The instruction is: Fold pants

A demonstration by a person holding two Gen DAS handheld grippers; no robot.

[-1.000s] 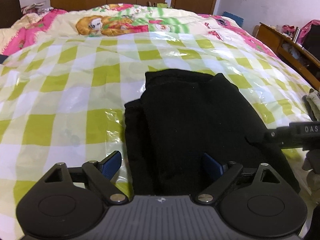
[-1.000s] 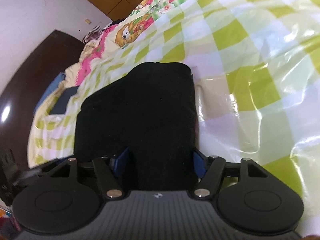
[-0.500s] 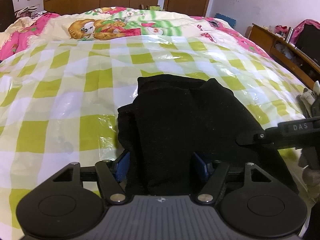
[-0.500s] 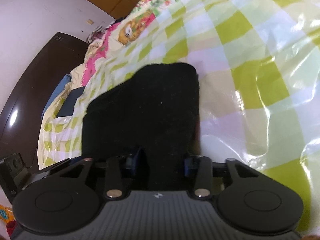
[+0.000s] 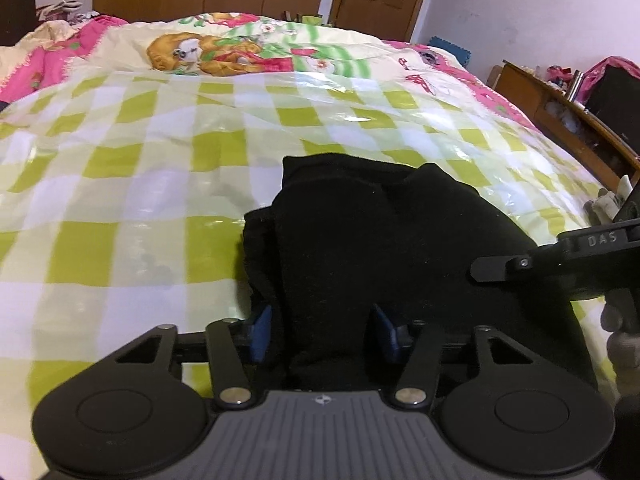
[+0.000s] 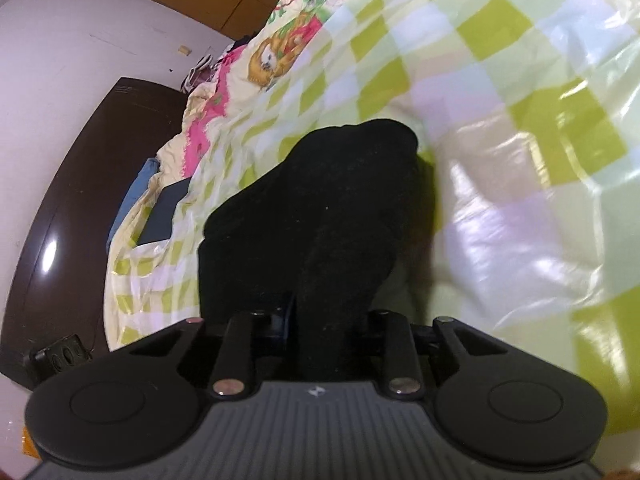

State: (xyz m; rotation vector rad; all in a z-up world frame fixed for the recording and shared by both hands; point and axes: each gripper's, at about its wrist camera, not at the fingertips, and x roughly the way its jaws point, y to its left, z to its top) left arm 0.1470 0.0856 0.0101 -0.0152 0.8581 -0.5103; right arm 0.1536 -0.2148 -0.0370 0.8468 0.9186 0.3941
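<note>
The black pants (image 5: 384,236) lie partly folded on a green-and-white checked plastic sheet (image 5: 132,208) over the bed. My left gripper (image 5: 324,332) grips the near edge of the pants, with cloth bunched between its blue pads (image 5: 260,332). My right gripper (image 6: 328,332) is shut on the other near corner of the pants (image 6: 320,216), and the cloth rises up off the sheet. The right gripper also shows at the right edge of the left wrist view (image 5: 560,256).
A cartoon quilt (image 5: 240,48) covers the far half of the bed. A wooden side table (image 5: 568,120) with clutter stands at the right. A dark headboard (image 6: 60,216) and a dark flat item (image 6: 164,212) lie at the left in the right wrist view.
Both grippers have closed from open onto the near edge of the pants. The right gripper has lifted its corner, and the cloth now hangs up from the sheet.
</note>
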